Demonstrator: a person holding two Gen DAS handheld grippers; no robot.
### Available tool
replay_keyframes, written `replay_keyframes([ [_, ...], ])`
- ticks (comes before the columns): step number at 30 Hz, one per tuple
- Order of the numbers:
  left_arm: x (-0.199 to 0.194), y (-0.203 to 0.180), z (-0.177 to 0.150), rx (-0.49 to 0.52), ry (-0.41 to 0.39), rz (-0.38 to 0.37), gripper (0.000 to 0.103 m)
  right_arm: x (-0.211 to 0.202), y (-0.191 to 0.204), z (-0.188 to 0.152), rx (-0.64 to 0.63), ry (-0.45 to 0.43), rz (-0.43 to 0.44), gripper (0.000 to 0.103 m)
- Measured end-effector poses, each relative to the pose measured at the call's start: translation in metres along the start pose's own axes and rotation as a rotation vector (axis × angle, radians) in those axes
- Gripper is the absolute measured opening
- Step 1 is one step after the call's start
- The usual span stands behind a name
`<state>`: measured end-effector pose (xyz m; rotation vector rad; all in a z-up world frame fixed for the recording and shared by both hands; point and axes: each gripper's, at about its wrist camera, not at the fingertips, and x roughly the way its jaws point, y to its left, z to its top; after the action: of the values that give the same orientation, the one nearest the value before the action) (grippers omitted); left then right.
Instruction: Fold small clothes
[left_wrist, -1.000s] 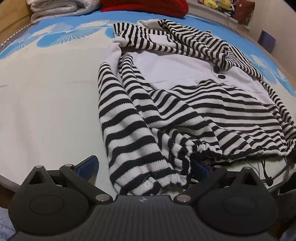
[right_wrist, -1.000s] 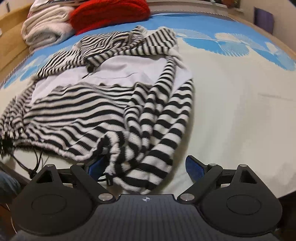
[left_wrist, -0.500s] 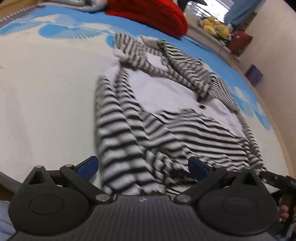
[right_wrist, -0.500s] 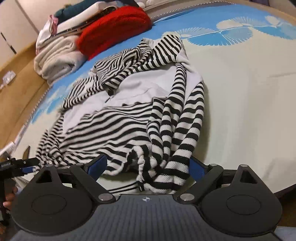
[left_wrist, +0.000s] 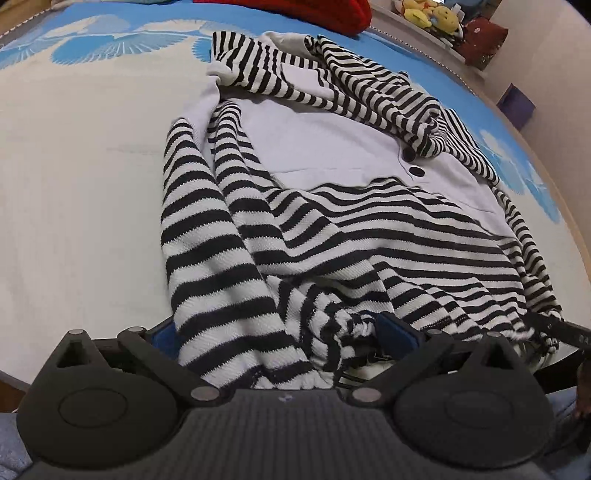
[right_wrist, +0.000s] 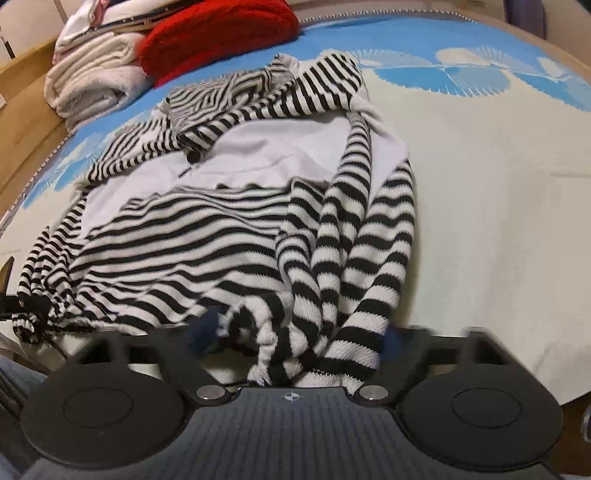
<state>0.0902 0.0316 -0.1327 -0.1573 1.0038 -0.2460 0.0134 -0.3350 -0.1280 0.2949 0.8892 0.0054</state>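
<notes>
Soft, even indoor light, strong fisheye bending at the edges, motion blur along the right view's lower foreground.

Red garment (left_wrist: 291, 13) cut off above

No readable text, label, brand or number shows anywhere in either wrist view right now.
</notes>
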Motion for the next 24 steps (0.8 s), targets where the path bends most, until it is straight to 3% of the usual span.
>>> replay_keyframes([
  [1,-0.001,0.0,0.0,-0.012,-0.001,0.003,0.101,-0.002,0.001,0.001,-0.004,-0.009,-0.009,0.044],
  [2,-0.004,0.001,-0.001,-0.022,-0.007,0.0,0.088,-0.004,0.001,0.002,-0.009,-0.02,-0.01,0.038],
  [3,-0.008,0.002,-0.001,-0.029,-0.01,-0.012,0.066,-0.008,0.003,0.003,-0.022,-0.036,-0.008,0.032],
  [4,-0.012,0.002,-0.001,-0.038,-0.011,-0.019,0.057,-0.01,0.005,0.004,-0.031,-0.048,-0.004,0.029],
  [7,-0.027,0.009,0.003,-0.125,-0.029,-0.035,0.035,-0.017,0.011,0.003,-0.067,-0.081,-0.01,0.027],
  [8,-0.032,0.008,0.005,-0.133,-0.043,-0.018,0.015,-0.019,0.011,0.003,-0.071,-0.088,-0.013,0.027],
  [12,-0.043,0.003,0.003,-0.106,-0.055,0.02,0.006,-0.028,0.007,0.003,-0.04,-0.123,-0.011,0.027],
  [15,-0.049,0.002,-0.003,-0.097,-0.068,0.037,0.005,-0.036,0.007,0.001,-0.04,-0.147,0.001,0.026],
  [24,-0.067,0.006,-0.011,-0.094,-0.091,0.01,0.004,-0.049,-0.001,-0.009,-0.029,-0.156,0.031,0.025],
])
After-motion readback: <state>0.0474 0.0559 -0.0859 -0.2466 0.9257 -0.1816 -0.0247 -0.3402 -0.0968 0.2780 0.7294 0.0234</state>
